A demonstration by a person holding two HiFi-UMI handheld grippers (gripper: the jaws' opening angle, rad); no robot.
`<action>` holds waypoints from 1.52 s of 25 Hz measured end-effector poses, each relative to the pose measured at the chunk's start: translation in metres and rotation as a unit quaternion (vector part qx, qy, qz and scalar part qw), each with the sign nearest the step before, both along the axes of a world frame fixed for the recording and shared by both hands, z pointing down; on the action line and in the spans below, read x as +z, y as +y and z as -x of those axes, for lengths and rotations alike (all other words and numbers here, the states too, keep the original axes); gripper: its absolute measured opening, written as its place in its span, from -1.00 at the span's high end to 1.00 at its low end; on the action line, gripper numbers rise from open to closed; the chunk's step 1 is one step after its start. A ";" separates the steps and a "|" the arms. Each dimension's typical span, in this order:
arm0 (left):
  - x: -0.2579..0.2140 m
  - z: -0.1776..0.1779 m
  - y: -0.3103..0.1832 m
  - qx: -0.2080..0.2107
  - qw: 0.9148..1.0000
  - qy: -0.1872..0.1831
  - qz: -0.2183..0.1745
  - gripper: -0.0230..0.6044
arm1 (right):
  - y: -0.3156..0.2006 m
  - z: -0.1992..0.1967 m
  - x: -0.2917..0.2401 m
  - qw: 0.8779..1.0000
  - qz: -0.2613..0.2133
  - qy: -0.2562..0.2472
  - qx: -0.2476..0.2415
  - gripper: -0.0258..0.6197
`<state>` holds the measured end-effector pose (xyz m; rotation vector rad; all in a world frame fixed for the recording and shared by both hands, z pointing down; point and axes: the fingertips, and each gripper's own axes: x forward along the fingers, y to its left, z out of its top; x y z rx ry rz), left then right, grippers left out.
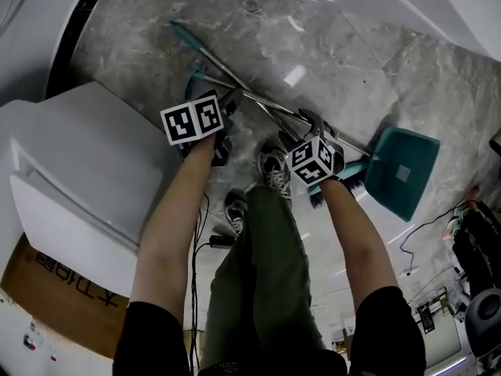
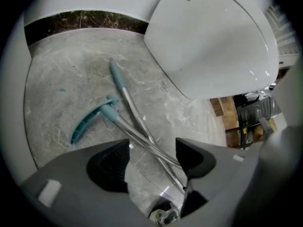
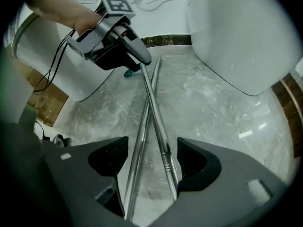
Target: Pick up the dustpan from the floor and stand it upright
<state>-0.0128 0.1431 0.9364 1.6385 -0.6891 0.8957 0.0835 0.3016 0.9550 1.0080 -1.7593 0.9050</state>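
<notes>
The teal dustpan lies flat on the marble floor, right of the person's shoe. Two metal poles lie crossed beside it (one ends in a teal grip). The left gripper and right gripper both straddle the poles, jaws spread, pinching nothing.

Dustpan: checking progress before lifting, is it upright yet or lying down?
Lying down. In the head view the teal dustpan rests flat on the marble floor, not standing on end.
</notes>
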 end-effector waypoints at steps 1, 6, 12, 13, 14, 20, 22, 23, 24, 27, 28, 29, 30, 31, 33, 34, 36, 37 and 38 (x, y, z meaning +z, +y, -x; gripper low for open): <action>0.004 -0.003 0.000 0.000 1.000 -0.001 0.004 -0.13 | 0.001 0.002 0.004 1.000 0.003 0.000 -0.007 0.00; 0.021 -0.011 0.001 -0.013 1.000 -0.011 0.020 -0.14 | 0.002 0.008 0.017 0.999 0.014 0.004 -0.033 0.01; 0.035 -0.010 -0.004 -0.029 0.999 -0.028 0.032 -0.14 | 0.001 0.005 0.030 0.998 0.026 0.033 -0.053 0.01; 0.036 -0.011 -0.005 -0.030 0.999 -0.030 0.033 -0.14 | 0.002 0.005 0.031 0.997 0.028 0.037 -0.054 0.01; 0.037 -0.011 -0.005 -0.030 0.998 -0.033 0.035 -0.14 | 0.002 0.006 0.032 0.997 0.029 0.040 -0.054 0.01; 0.048 -0.009 -0.004 -0.046 0.997 -0.047 0.050 -0.14 | 0.001 0.007 0.036 0.997 0.036 0.042 -0.053 0.01; 0.052 -0.004 -0.001 -0.054 0.996 -0.049 0.058 -0.14 | 0.002 0.009 0.036 0.997 0.041 0.038 -0.055 0.03; 0.053 -0.001 0.002 -0.060 0.995 -0.050 0.063 -0.14 | 0.003 0.010 0.036 0.997 0.042 0.035 -0.056 0.08; 0.055 0.003 0.004 -0.066 0.994 -0.051 0.067 -0.14 | 0.003 0.011 0.036 0.997 0.042 0.032 -0.057 0.14; 0.056 0.007 0.008 -0.066 0.995 -0.044 0.064 -0.14 | 0.002 0.006 0.034 0.998 0.035 0.024 -0.044 0.59; 0.055 0.005 0.009 -0.055 0.996 -0.039 0.058 -0.14 | 0.002 0.004 0.034 0.999 0.036 0.019 -0.036 0.60; 0.053 0.002 0.008 -0.043 0.997 -0.033 0.052 -0.13 | 0.001 0.002 0.034 0.999 0.039 0.013 -0.030 0.60; 0.052 -0.002 0.006 -0.036 0.998 -0.028 0.048 -0.14 | -0.001 0.001 0.034 0.999 0.041 0.010 -0.026 0.60; 0.051 -0.006 0.004 -0.037 0.998 -0.022 0.047 -0.14 | -0.002 0.000 0.034 0.999 0.043 0.009 -0.023 0.60; 0.051 -0.009 0.001 -0.051 0.997 -0.013 0.051 -0.14 | -0.003 0.000 0.033 0.999 0.042 0.010 -0.019 0.61; 0.051 -0.011 0.000 -0.056 0.997 -0.010 0.053 -0.14 | -0.003 0.000 0.032 0.999 0.040 0.011 -0.018 0.61; 0.050 -0.014 -0.001 -0.056 0.997 -0.006 0.052 -0.14 | -0.003 -0.002 0.030 0.999 0.034 0.013 -0.016 0.62; 0.049 -0.016 -0.001 -0.057 0.997 -0.002 0.051 -0.14 | -0.003 -0.002 0.029 0.999 0.030 0.014 -0.015 0.62; 0.047 -0.018 -0.002 -0.059 0.997 0.002 0.051 -0.13 | -0.003 -0.003 0.027 0.999 0.028 0.014 -0.014 0.62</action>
